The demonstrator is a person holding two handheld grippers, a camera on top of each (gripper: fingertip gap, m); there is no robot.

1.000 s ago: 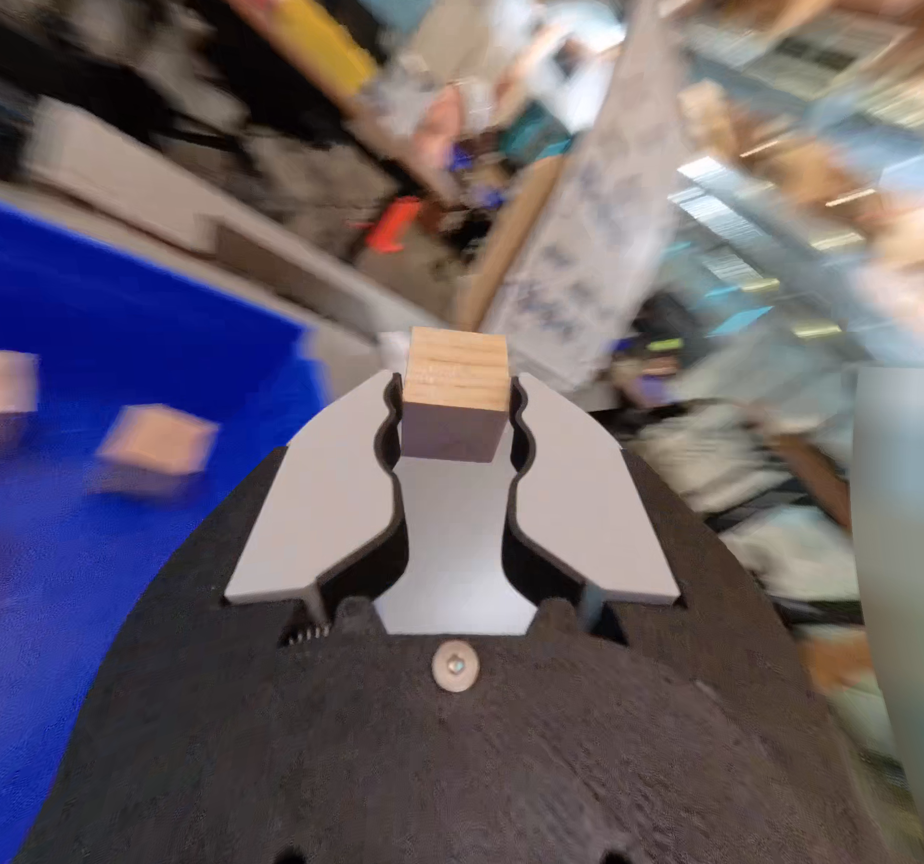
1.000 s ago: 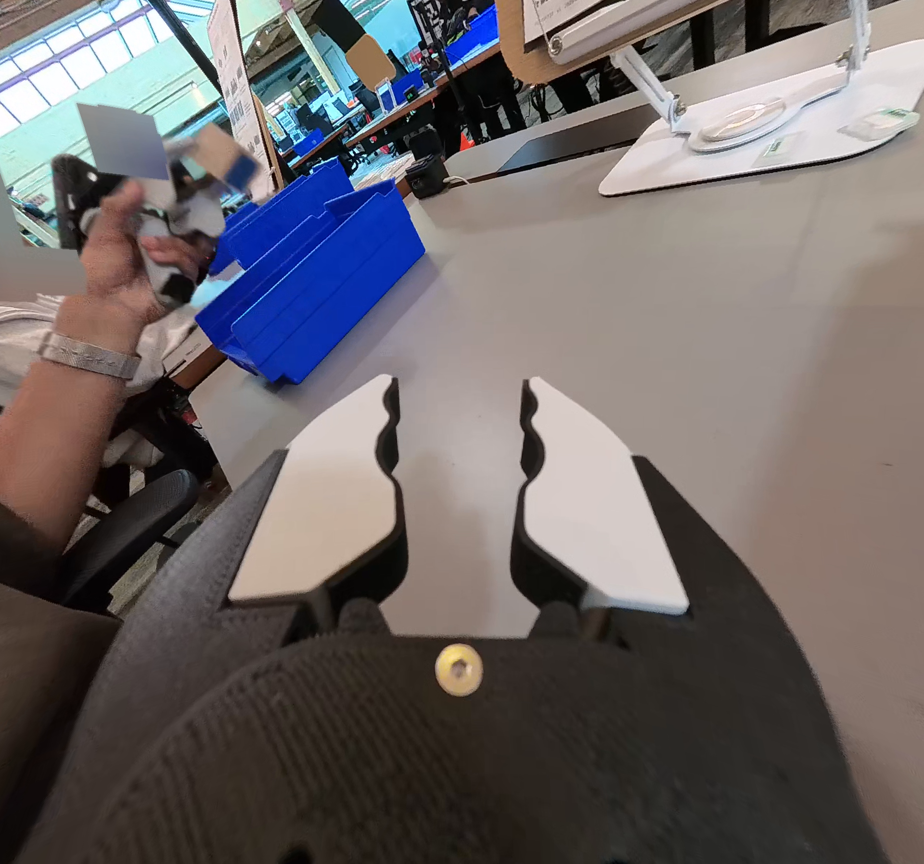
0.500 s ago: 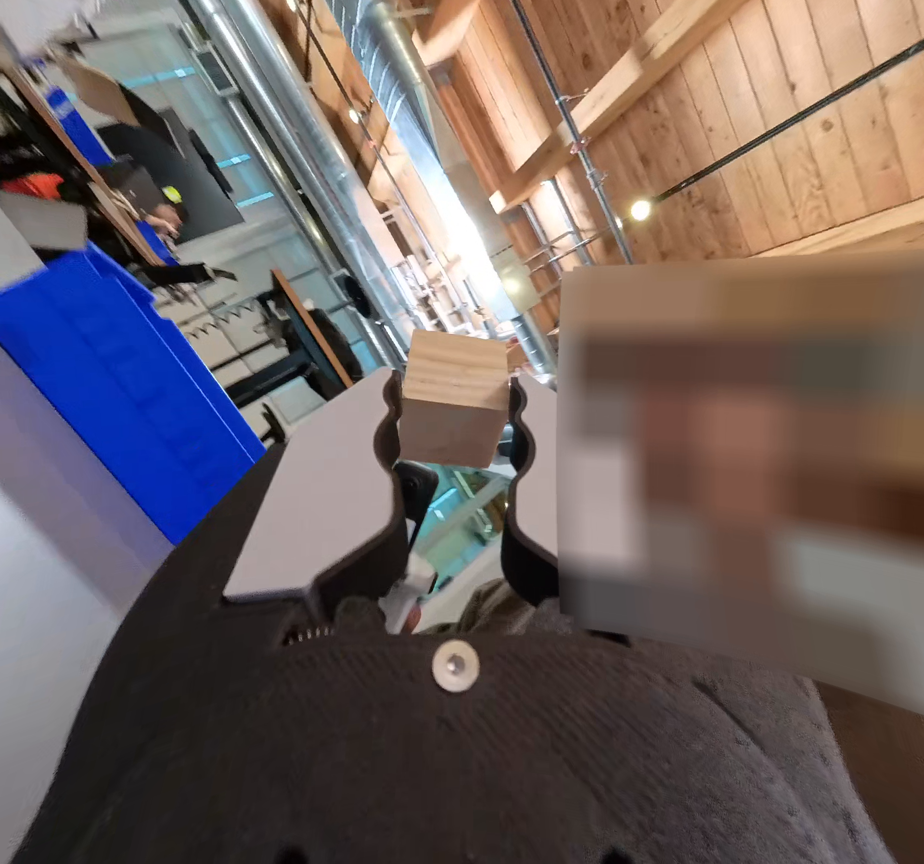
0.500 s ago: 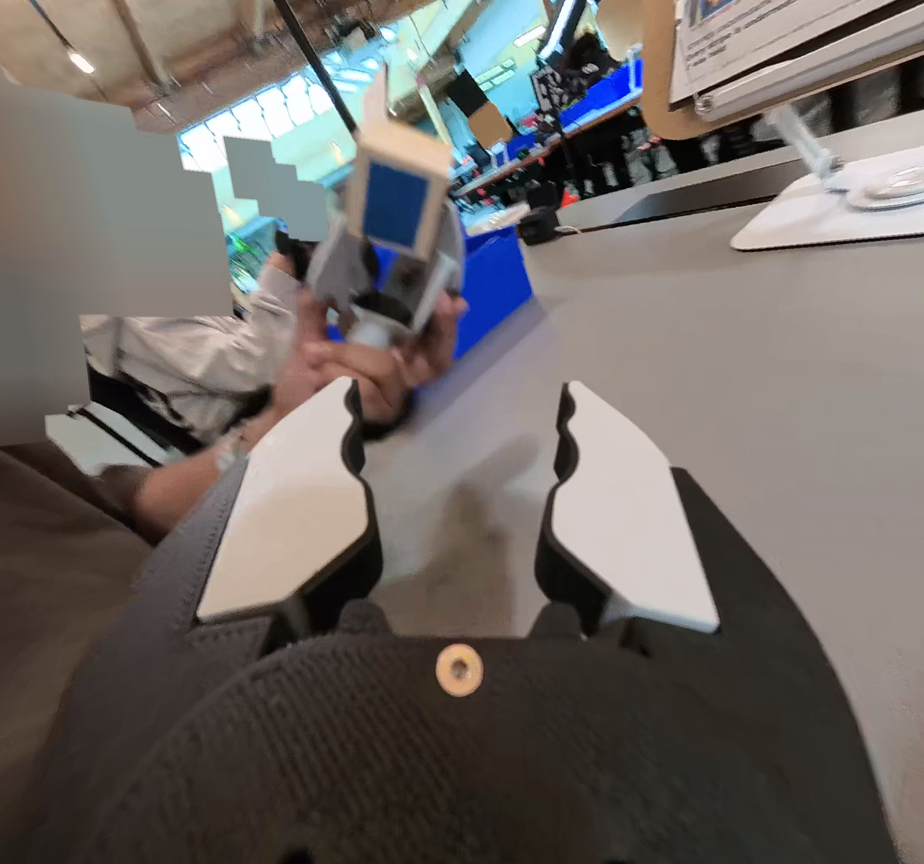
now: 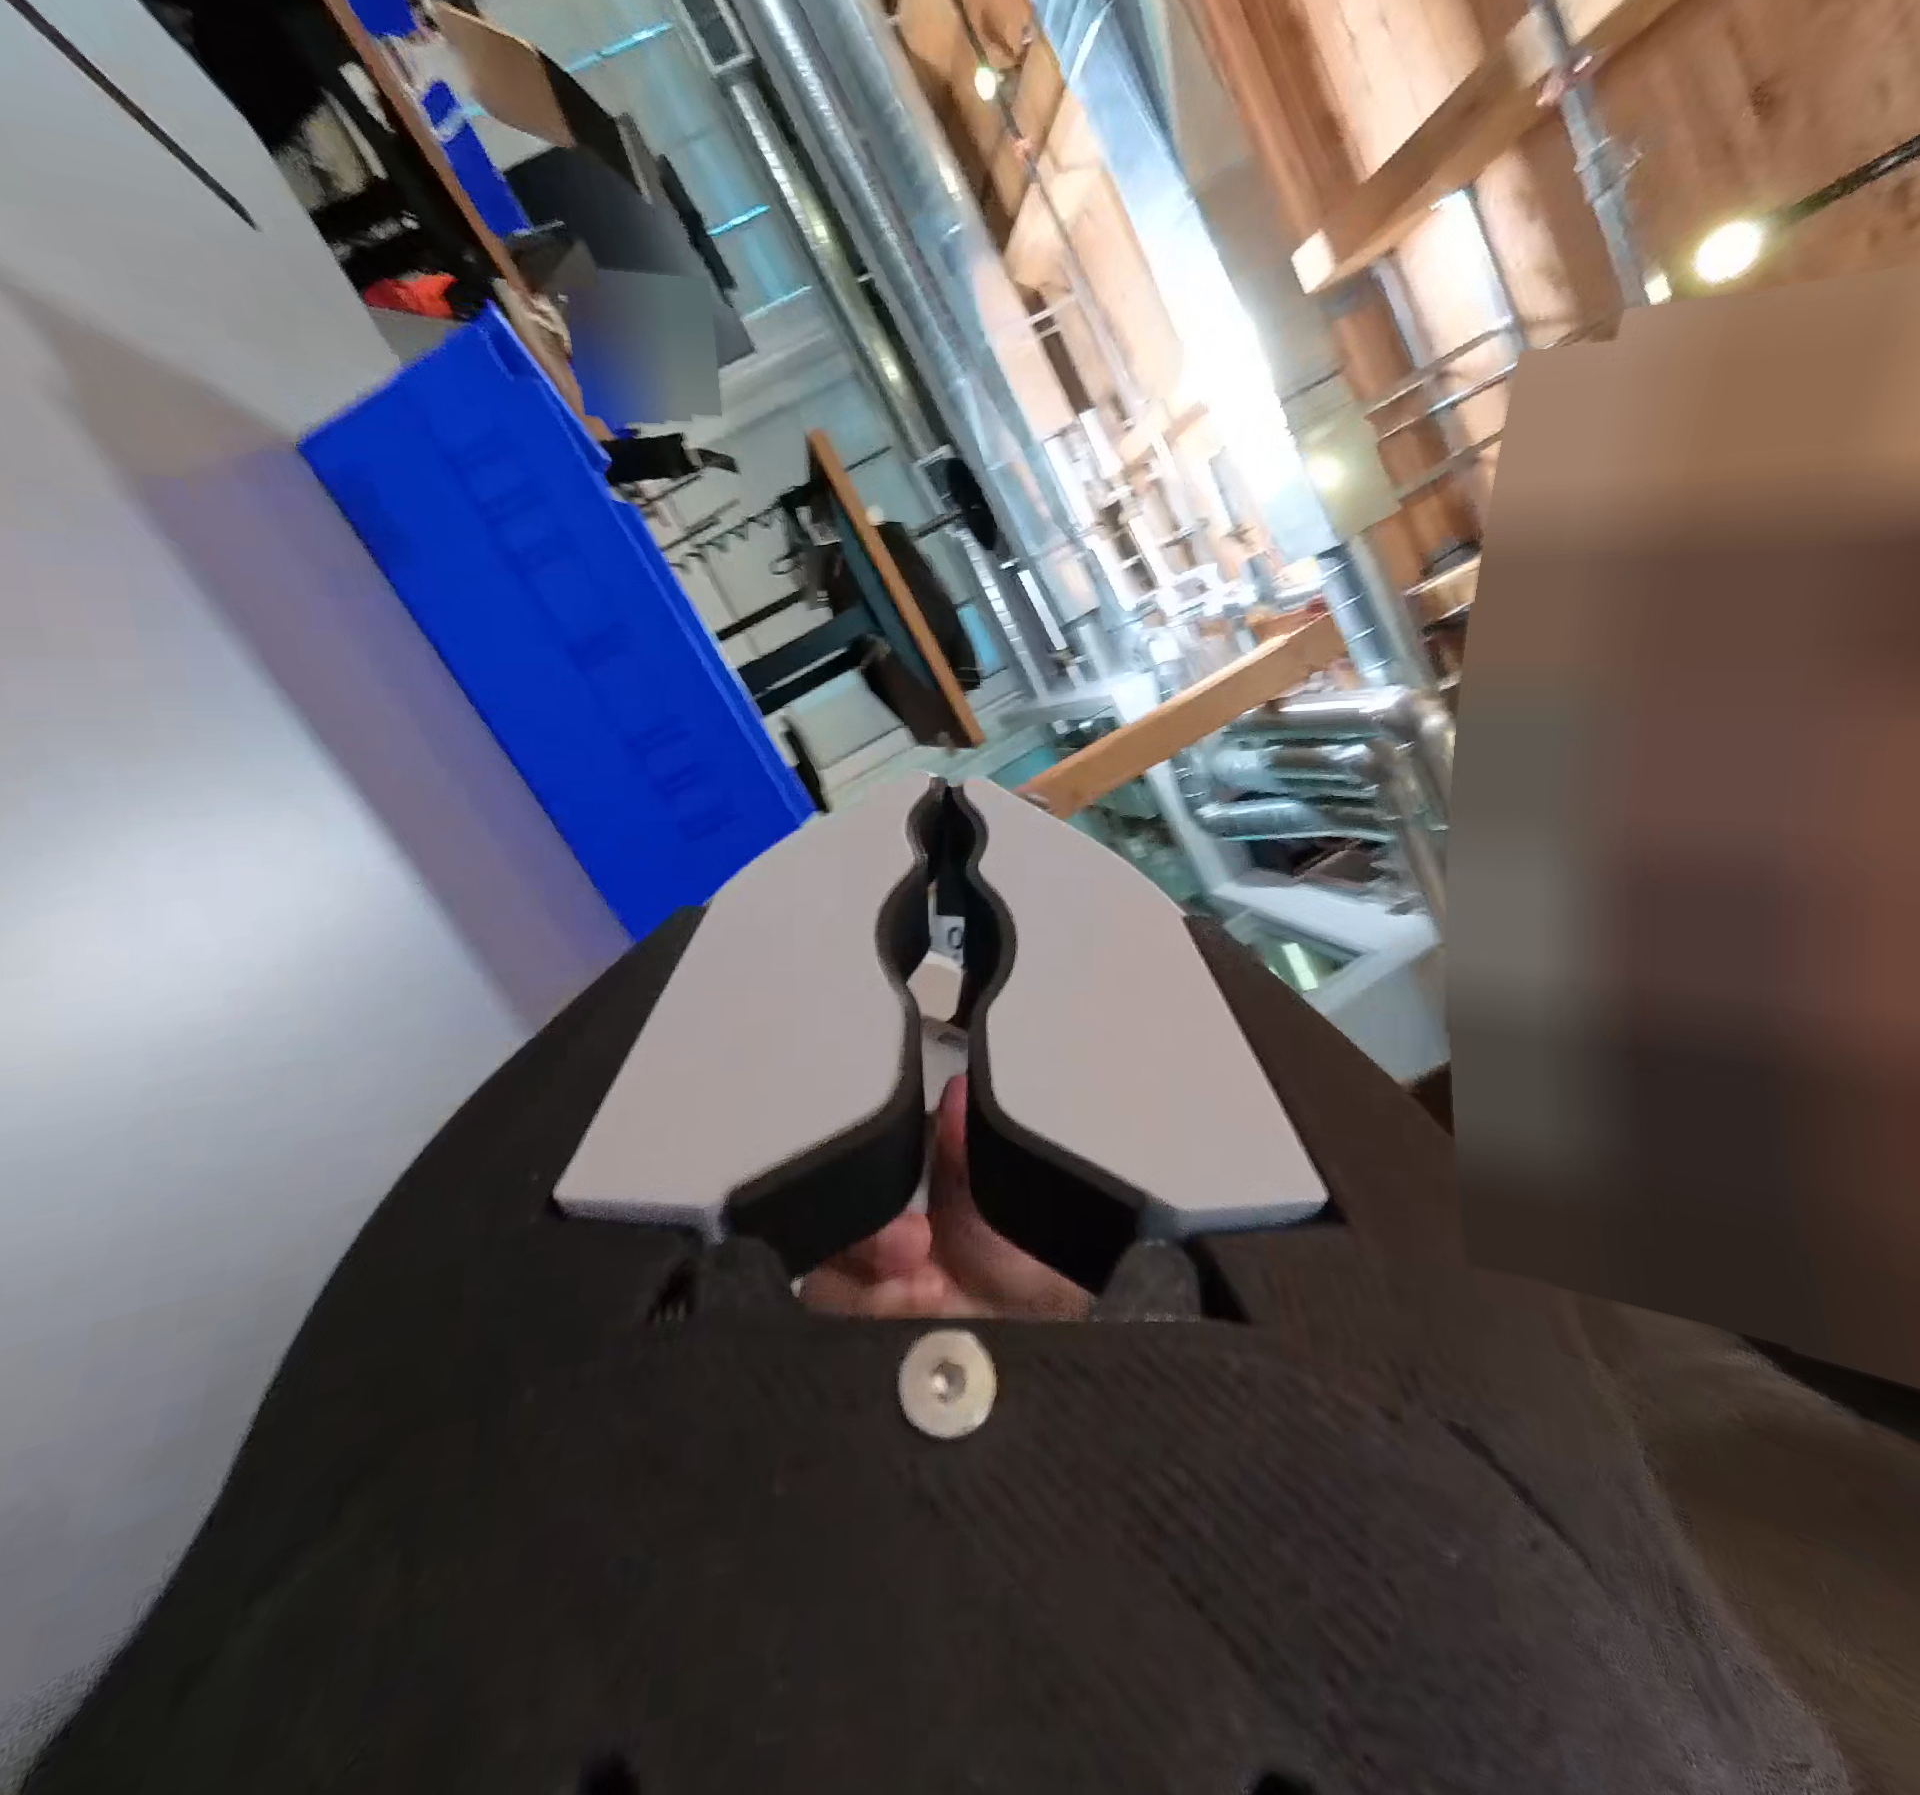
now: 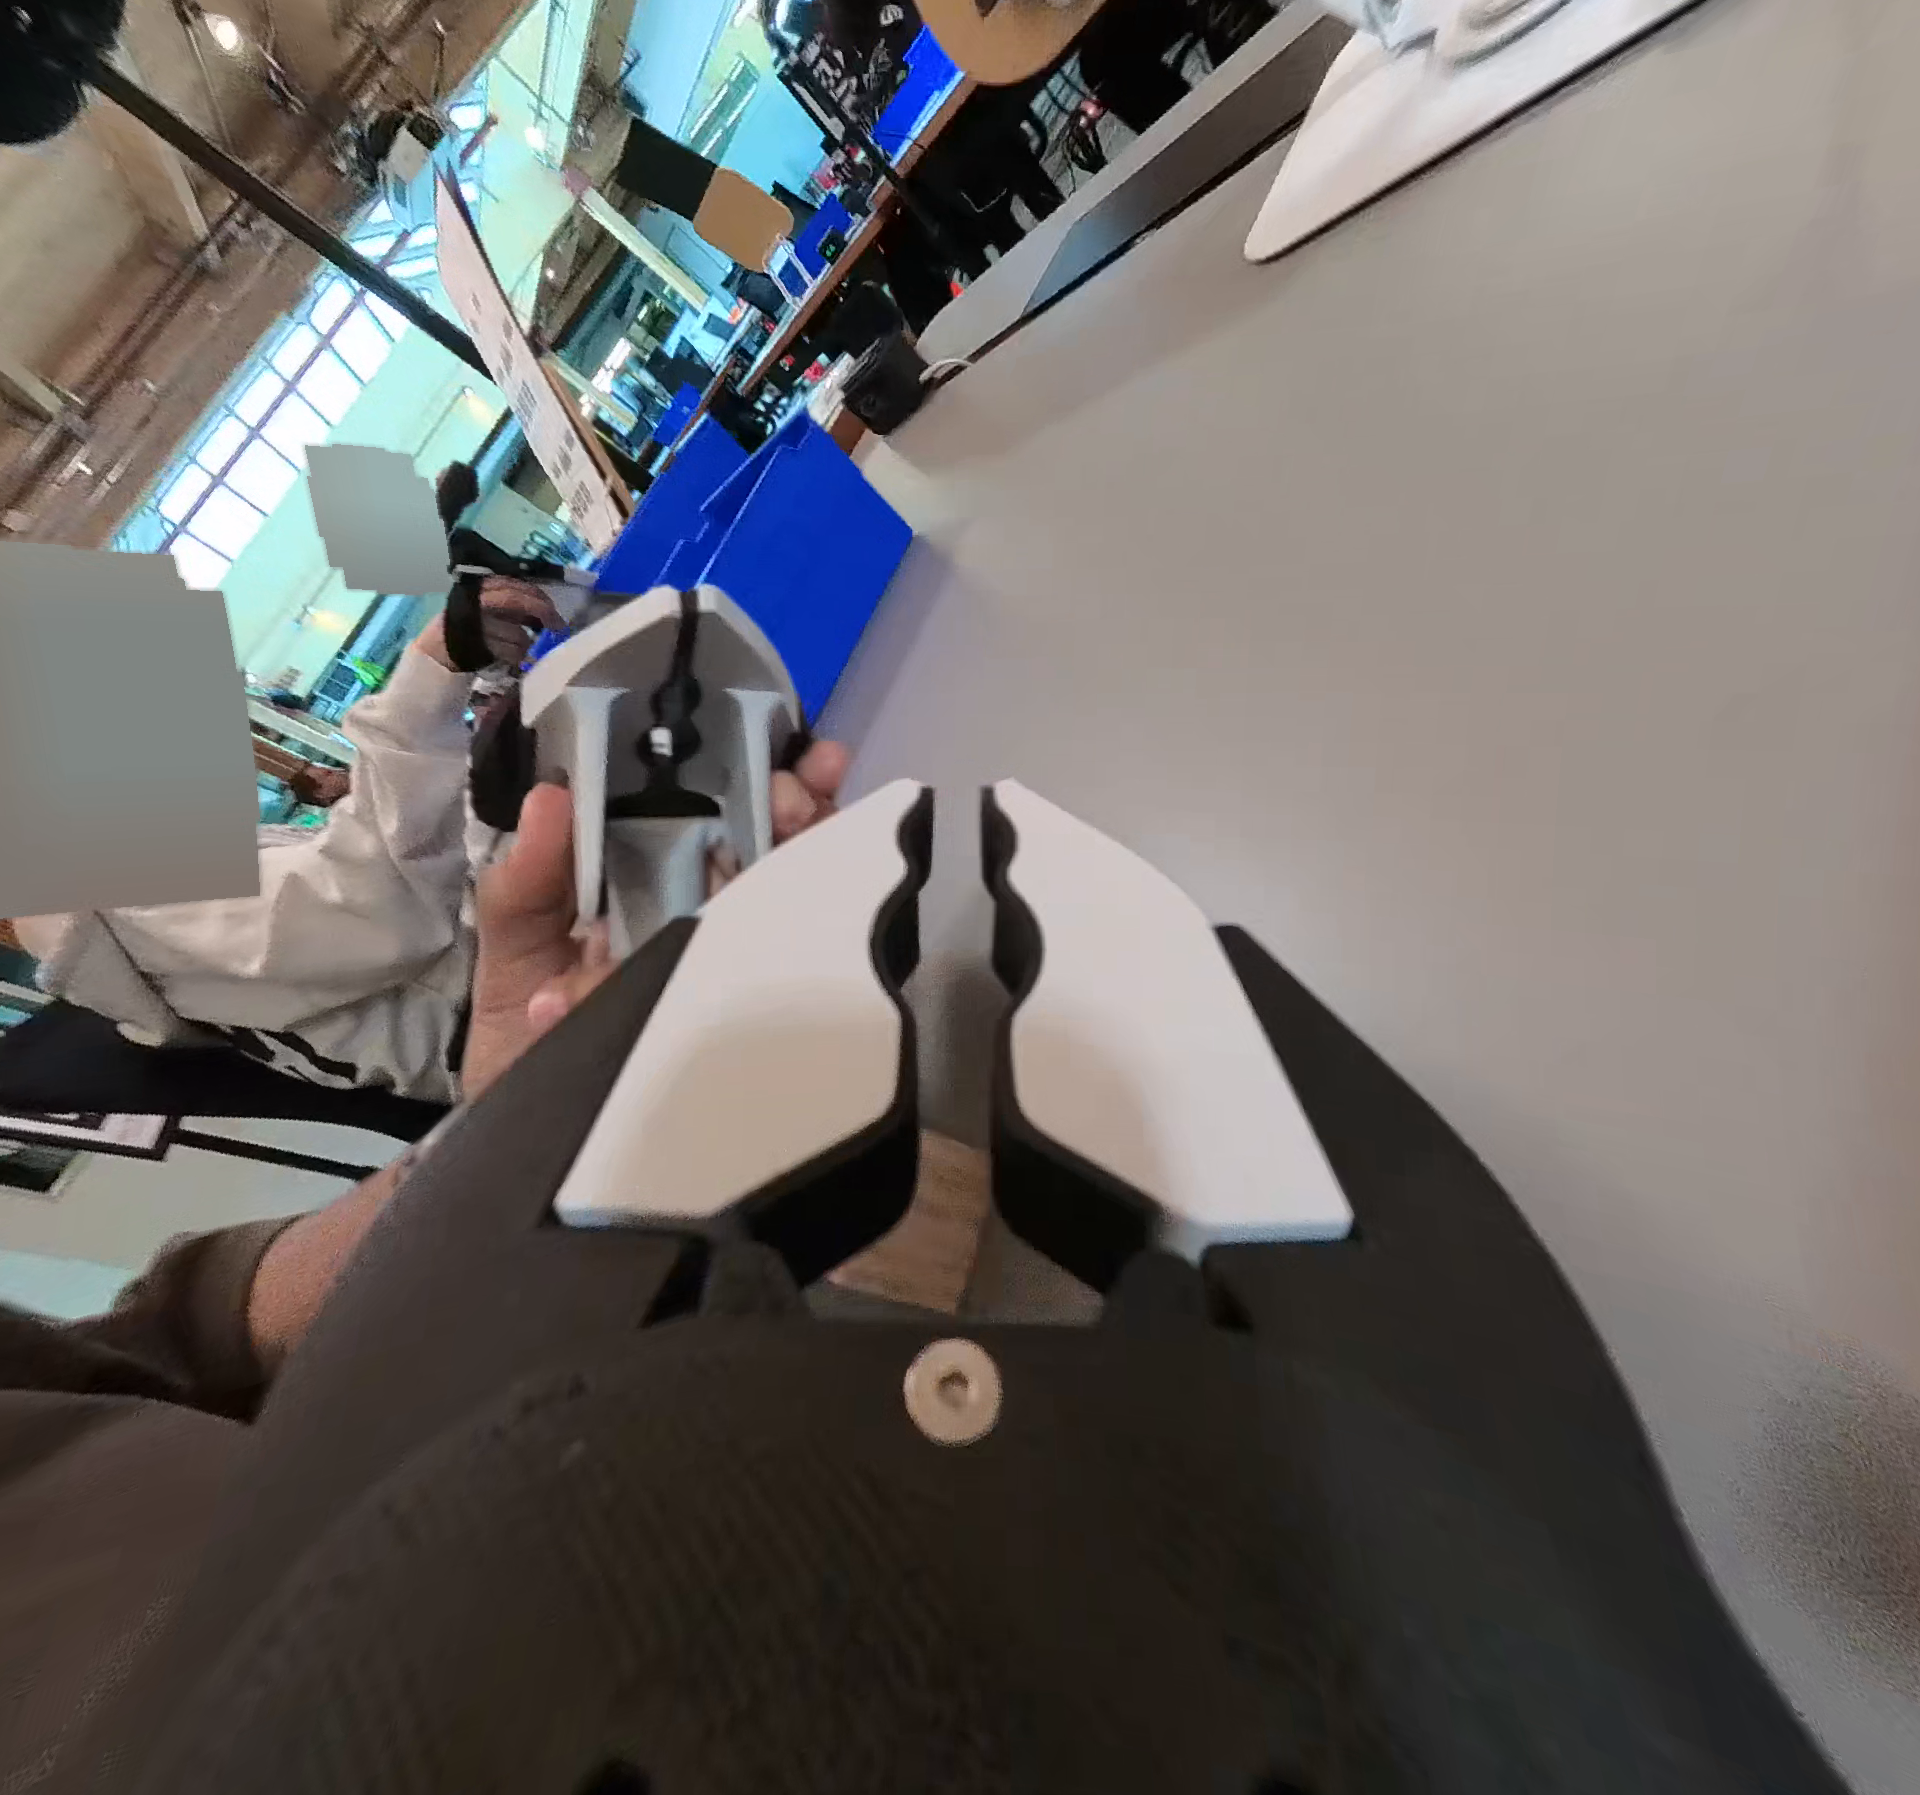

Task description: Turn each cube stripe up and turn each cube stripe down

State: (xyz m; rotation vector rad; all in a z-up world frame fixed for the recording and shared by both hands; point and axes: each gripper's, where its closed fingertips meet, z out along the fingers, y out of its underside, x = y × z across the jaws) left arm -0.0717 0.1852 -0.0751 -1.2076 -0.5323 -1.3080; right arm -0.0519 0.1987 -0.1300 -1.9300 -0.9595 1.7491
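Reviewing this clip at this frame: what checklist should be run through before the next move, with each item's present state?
1. Left gripper holds a cube: not ok; jaws closed on nothing.
2. Right gripper holds a cube: not ok; only a slim gap between the jaws, nothing in it.
3. Cube located: cannot tell; only a wooden patch shows behind the base of the right fingers.
4. Stripe direction known: cannot tell; no stripe visible.
5. Blue bin in view: ok; contents hidden.

blue bin [image 6: 800,550], grey table [image 6: 1455,602] – plain
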